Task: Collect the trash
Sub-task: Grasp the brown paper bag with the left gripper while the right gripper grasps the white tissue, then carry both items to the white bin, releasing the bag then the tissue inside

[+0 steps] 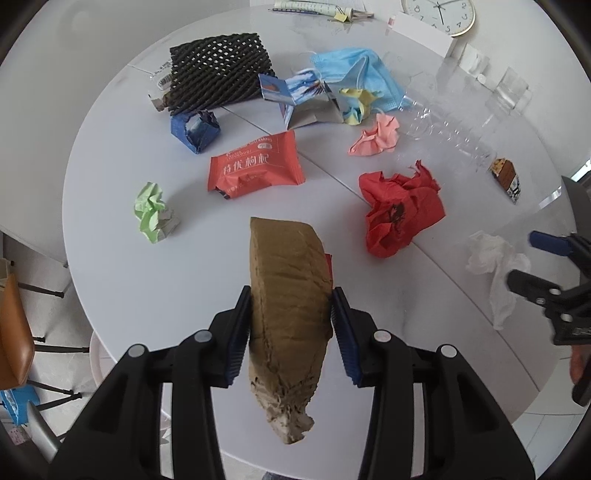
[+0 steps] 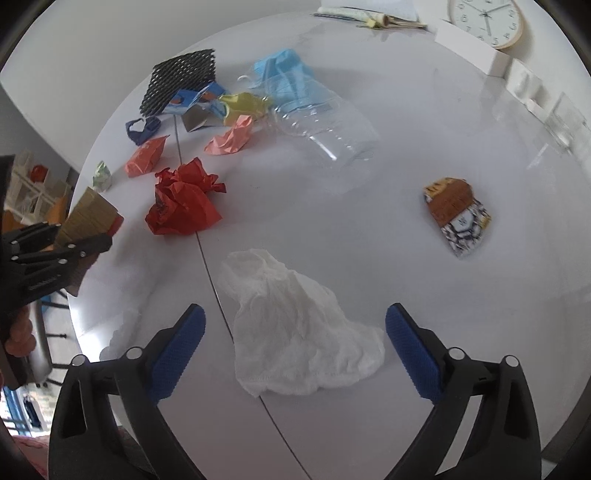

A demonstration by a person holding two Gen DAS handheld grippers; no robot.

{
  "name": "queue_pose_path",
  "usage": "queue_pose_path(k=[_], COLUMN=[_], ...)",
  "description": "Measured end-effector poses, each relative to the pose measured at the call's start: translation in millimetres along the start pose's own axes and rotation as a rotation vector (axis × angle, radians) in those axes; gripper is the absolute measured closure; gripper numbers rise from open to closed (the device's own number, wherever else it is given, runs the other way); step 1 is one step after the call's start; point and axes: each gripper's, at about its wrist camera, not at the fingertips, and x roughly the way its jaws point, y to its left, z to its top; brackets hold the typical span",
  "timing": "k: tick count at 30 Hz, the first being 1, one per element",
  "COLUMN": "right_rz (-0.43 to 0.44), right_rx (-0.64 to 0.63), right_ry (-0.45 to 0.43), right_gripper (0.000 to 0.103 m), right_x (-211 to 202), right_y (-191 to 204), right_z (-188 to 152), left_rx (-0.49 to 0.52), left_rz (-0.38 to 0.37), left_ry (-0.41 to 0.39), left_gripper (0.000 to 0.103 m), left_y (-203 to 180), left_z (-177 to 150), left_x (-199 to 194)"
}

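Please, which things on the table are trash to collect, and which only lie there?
Trash: brown paper bag, white tissue, red crumpled paper, red snack wrapper, blue face mask, clear plastic bottle.

Just lying about: wall clock, white box.

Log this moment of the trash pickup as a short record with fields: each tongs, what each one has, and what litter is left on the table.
left tongs: shut on the brown paper wad, lifted clear of the table
right tongs: open, straddling the white tissue, pads not touching it
surface: round white table
nearest loose litter: red crumpled paper, green paper ball, red snack wrapper
farther litter: blue face mask, black foam net, clear plastic bottle, pink paper
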Motion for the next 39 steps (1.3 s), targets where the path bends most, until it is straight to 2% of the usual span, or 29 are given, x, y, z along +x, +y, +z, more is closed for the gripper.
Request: queue_pose_path(k=[3,6,8,11,13,16,19,23,27,31,34,37,39], right_rz=[-0.011,-0.013,-0.005,0.004,0.015,0.034,0.082,0.209,0.330,0.378,0.401,0.390,0.392], right_rx=[-0.055,-0.105,-0.120,-0.142,-0.141,-0.146,-0.162,-0.162,-0.206,-0.314,-0.354,-0.383,-0.391], right_ry=[0.020,0.042,0.055,0.067,0.075,0.066,0.020,-0.040,-0.063,-0.059,-0.033,-0.002,0.014], right_gripper=[0.019,0.038,0.058,0.078,0.084,0.086,0.086,0.086,0.083,0.083,0.083,0.083,0.083], right_x=[13,23,25,23,20,6,-19,-49,-59,-51,-36,-19,-13], right_y=[5,11,13,16,18,31,61,122,192,275,322,360,376], right_z=[4,6,7,5,6,12,24,48,71,85,89,90,87], left_rx=[-0.038,-0.079,-0.108,-0.156,-0.198,-0.248,-0.295,-0.356,-0.412,-0.456,-0.471,-0.483,-0.493], left_rz=[-0.001,0.012,0.024,0.038,0.044,0.072,0.100,0.134,0.156,0.150,0.125,0.113,0.108], left_ry=[-0.014,-0.027,-0.036,-0.050,-0.060,-0.071,-0.076,-0.078,-0.056,-0.012,0.007,0.014,0.008], left_gripper=[0.062,0.062,0.062,0.061,0.061,0.061,0.061,0.061,0.060,0.059,0.055,0.048,0.046], left_y=[8,15,23,37,49,70,98,139,184,224,243,260,267], left_z=[-4,-5,-9,-17,-24,-34,-45,-60,-75,-93,-106,-118,-123], left_x=[-16,-30,-40,-56,-67,-81,-94,-106,-106,-95,-90,-85,-84])
